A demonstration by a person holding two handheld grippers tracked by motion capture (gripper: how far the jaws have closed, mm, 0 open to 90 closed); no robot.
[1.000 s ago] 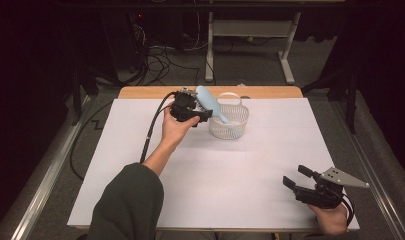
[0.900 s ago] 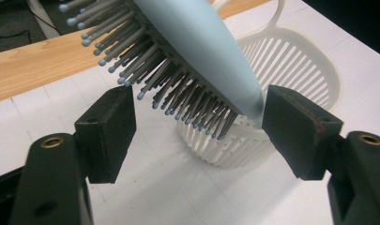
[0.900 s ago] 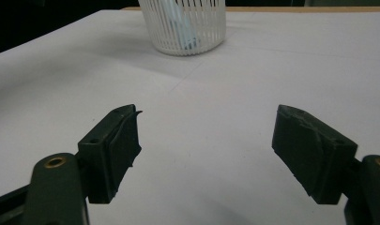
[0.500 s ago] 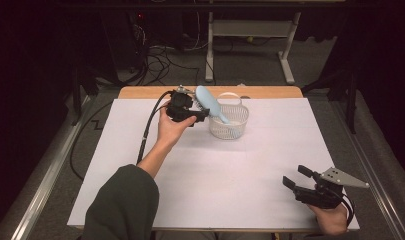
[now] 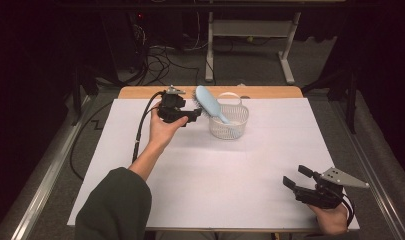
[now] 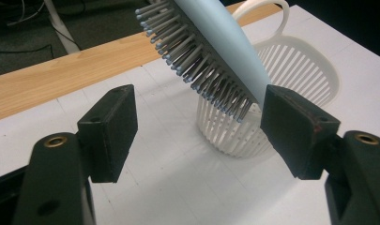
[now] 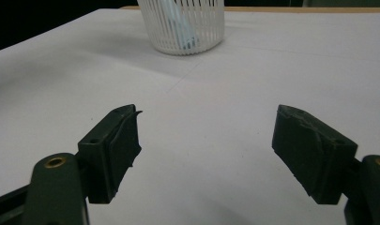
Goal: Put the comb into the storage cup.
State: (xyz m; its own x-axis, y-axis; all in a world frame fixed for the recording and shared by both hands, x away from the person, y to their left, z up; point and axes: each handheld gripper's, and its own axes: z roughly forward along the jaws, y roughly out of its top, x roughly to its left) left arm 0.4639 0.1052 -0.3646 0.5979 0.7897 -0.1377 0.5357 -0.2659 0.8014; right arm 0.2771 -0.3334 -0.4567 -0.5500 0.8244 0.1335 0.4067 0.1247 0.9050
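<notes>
A light blue hairbrush (image 5: 210,103) leans in a white slatted basket (image 5: 230,122) at the far middle of the white-covered surface (image 5: 240,165), handle end down inside, bristled head tilted up over the rim. The left hand-held gripper (image 5: 194,116) sits just beside the basket, released, its jaws spread wide. In the left gripper view the grey bristles (image 6: 197,61) hang above and between the jaws, the brush's back close to one pad. The right hand-held gripper (image 5: 297,179) rests low at the near right corner, well apart from the basket, jaws also parted and holding nothing.
</notes>
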